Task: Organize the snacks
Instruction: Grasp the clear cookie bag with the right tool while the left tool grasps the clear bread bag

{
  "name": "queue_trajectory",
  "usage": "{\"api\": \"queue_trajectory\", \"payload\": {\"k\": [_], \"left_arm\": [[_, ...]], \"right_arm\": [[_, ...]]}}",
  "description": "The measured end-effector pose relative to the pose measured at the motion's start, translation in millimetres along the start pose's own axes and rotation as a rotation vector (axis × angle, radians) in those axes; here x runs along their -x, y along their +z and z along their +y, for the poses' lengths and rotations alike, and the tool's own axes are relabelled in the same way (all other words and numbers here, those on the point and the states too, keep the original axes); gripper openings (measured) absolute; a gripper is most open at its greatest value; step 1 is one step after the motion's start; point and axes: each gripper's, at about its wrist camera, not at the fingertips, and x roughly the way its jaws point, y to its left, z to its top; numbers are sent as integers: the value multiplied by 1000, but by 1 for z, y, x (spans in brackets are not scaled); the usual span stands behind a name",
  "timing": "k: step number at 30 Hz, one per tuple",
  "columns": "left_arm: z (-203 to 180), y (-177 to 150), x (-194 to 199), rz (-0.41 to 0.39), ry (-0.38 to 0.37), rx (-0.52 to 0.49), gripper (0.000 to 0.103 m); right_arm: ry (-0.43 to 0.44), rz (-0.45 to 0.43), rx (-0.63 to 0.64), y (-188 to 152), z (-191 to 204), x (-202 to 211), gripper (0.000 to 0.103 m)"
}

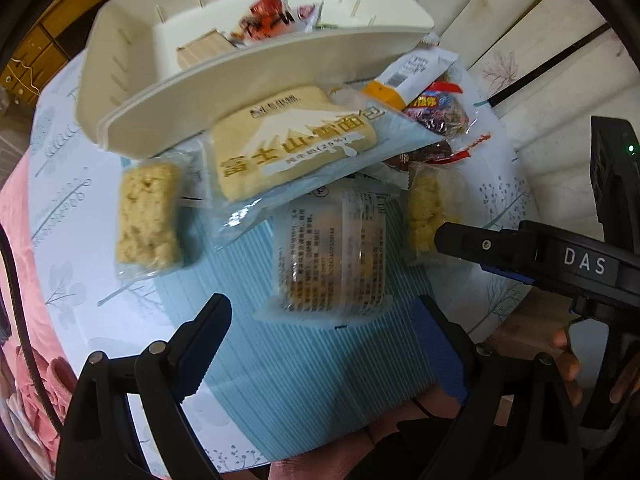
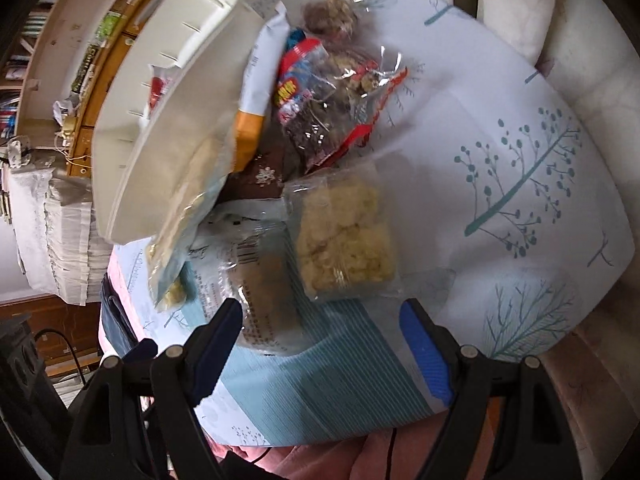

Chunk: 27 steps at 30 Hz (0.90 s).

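A white bin (image 1: 132, 76) stands at the back of the table with a red snack packet (image 1: 268, 12) and a tan block (image 1: 204, 48) inside. In front lies a pile of snacks: a big bread pack with Chinese writing (image 1: 288, 148), a clear cake pack (image 1: 332, 252), two puffed rice bars (image 1: 146, 216) (image 1: 424, 216), and dark nut snacks in red-edged wrap (image 1: 440, 112). My left gripper (image 1: 324, 344) is open just before the cake pack. My right gripper (image 2: 320, 344) is open before the right rice bar (image 2: 344, 240); its finger (image 1: 472, 244) touches or hovers at that bar.
The table has a white cloth with tree prints (image 2: 520, 184) and a blue striped patch (image 1: 304, 392). A pink cloth (image 1: 24, 280) hangs at the left edge. A cream sofa (image 1: 520, 20) lies behind. Wooden shelves (image 2: 60, 60) stand far left in the right wrist view.
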Motion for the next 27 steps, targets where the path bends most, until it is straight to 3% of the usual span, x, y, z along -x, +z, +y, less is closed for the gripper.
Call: {"api": "queue_trajectory", "payload": {"k": [11,23,27], "left_arm": [[-3,23,-55,161,37,41,91],[3,44,-79,218,47,97,91],[-3,52,-88,225,32,97,84]], "right_arm": [[-71,138,-15,30,-4,-35,82],[-192,195,31,53,6,-52,81],[-209,195,45,59,11,-56,71]]}}
